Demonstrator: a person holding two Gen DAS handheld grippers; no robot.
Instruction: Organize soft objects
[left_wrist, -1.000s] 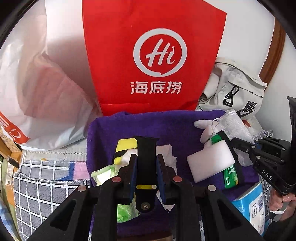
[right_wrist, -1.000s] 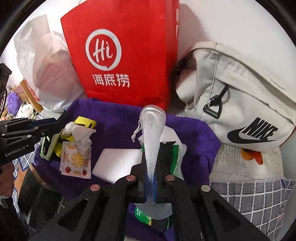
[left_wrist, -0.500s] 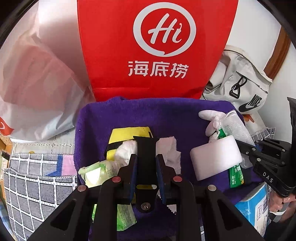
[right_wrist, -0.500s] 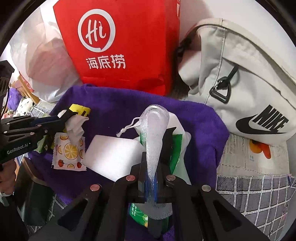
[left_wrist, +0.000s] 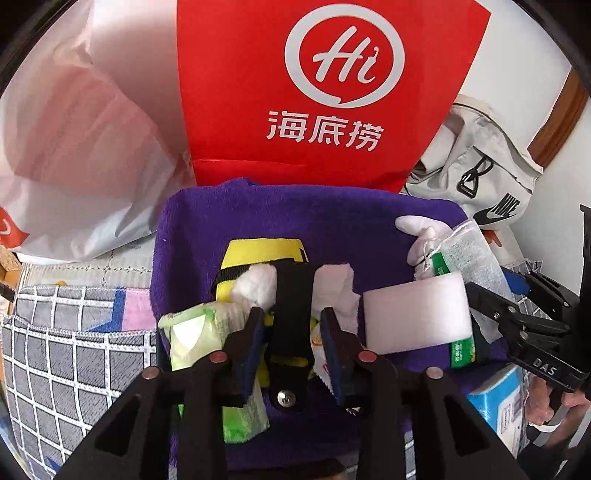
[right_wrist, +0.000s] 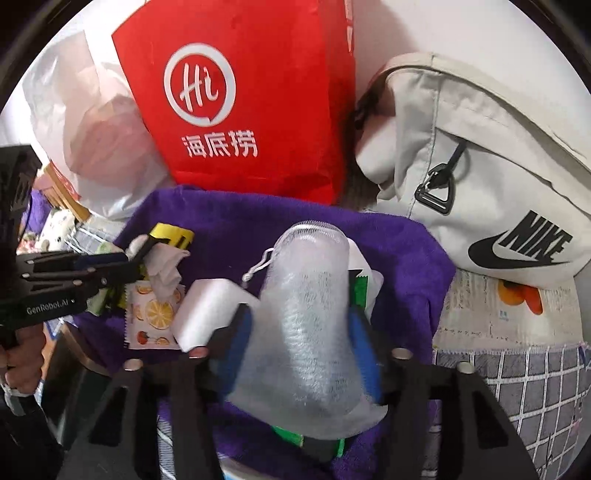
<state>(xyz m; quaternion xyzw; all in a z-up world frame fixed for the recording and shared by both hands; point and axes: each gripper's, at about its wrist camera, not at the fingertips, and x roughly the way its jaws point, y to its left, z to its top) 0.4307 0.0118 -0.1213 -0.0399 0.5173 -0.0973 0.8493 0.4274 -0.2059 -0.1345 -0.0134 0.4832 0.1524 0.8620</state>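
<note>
A purple towel carries the soft items. My left gripper has its jaws apart around a black strap, above crumpled white tissue, a yellow pouch and a green wipes pack. My right gripper has its jaws wide apart; a white mesh pouch lies loose between them over a green packet. A white sponge block lies between the two grippers. A fruit-print sachet lies at the left in the right wrist view.
A red paper bag stands behind the towel. A white plastic bag is at the left, a beige Nike bag at the right. Checked grey fabric lies around the towel. A blue box lies at the right.
Both grippers have opened. The right one has released the mesh pouch, which spread out flat. The left jaws parted from the black strap. Both views moved closer to the towel.
</note>
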